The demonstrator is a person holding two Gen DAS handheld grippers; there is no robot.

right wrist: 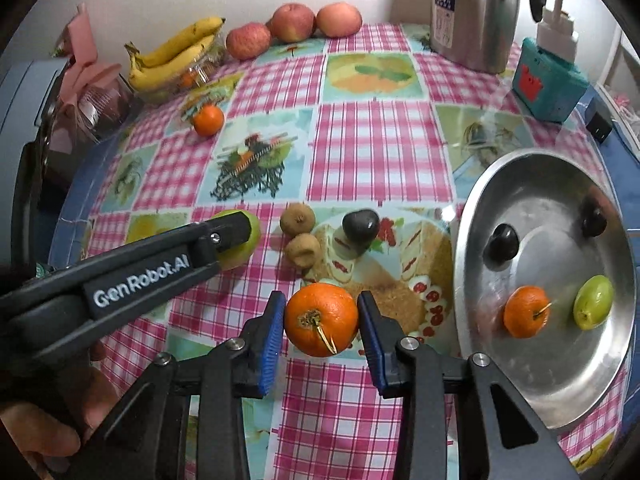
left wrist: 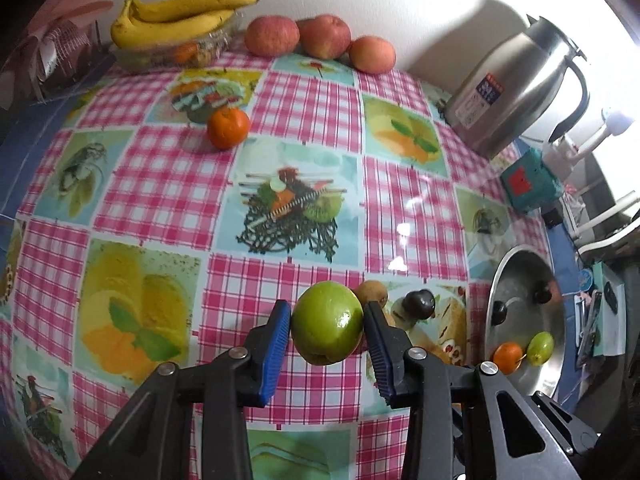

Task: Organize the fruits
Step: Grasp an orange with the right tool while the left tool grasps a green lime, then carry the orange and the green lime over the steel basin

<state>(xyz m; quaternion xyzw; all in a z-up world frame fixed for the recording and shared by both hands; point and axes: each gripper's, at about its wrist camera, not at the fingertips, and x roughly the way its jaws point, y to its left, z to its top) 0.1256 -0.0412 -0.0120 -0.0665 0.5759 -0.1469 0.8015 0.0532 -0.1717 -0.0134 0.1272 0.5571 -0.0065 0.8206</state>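
Looks like the sorting is mid-way: both claws have fruit clamped and lifted just off the checkered tablecloth point(right wrist: 352, 148), so the step in hand is carrying two pieces over to the metal dish point(right wrist: 472, 216) on the right.

Going left to right: the left gripper point(left wrist: 326, 326) is closed snugly on a green fruit point(left wrist: 326, 322), blue pads pressing both its sides. Just past it sit two small brown fruits point(right wrist: 298, 234) and a dark plum-like one point(right wrist: 360, 224), not picked yet. The right gripper point(right wrist: 322, 320) is squeezed onto a stemmed tangerine point(right wrist: 320, 318), close to the dish's near-left rim.

The dish already holds another tangerine point(right wrist: 524, 312), a green fruit and two dark ones, so I'd guess the next move needs a swing right and a gentle drop into bare spots without knocking those.
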